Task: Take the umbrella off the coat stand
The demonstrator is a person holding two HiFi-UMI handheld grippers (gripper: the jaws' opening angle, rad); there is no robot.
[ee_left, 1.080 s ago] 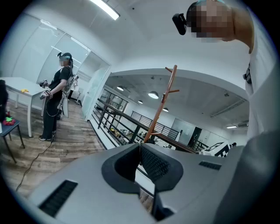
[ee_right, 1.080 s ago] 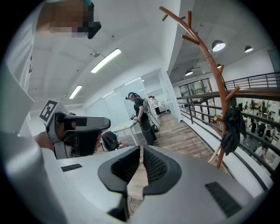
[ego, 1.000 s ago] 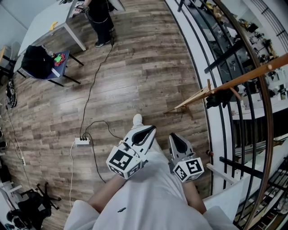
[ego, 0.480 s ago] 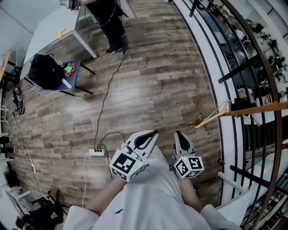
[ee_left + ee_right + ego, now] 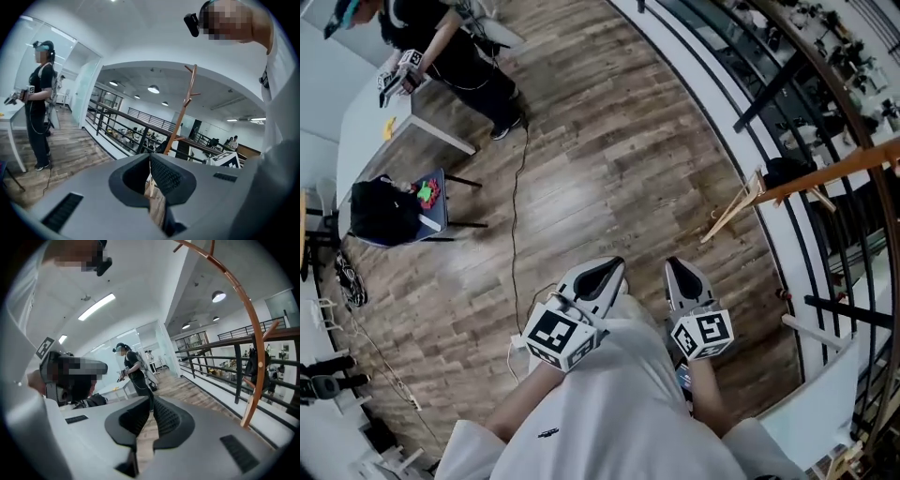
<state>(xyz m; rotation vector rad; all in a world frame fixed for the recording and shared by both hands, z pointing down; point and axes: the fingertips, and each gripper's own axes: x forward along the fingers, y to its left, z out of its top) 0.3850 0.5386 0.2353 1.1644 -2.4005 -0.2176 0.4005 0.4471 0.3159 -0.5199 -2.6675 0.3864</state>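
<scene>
The left claw (image 5: 607, 272) has its jaws pressed together with nothing between them, and the left gripper view (image 5: 150, 157) shows only floor past the closed pads. The right claw (image 5: 678, 272) sits just beside it, held level with it, and its jaws are likewise together and empty (image 5: 153, 402).

Ahead of both claws and off to their right stands the wooden coat stand (image 5: 811, 178), well apart from either one. A dark bundle hangs on it, which looks to be the umbrella (image 5: 786, 172). From the left claw the stand (image 5: 186, 110) rises almost straight ahead, slightly right of the jaw line, with the dark bundle (image 5: 162, 146) low on the pole. From the right claw the stand (image 5: 244, 333) is far to the right, and the umbrella (image 5: 255, 365) hangs beside its pole. Neither claw touches the stand or the bundle.

Beyond the stand runs a black railing (image 5: 769, 89). Ahead and to the left of the claws, across the wooden floor (image 5: 609, 150), a cable (image 5: 514, 216) trails toward a person (image 5: 450, 47) at a white counter (image 5: 361, 141), and a chair (image 5: 431, 211) there carries a black bag (image 5: 380, 208).
</scene>
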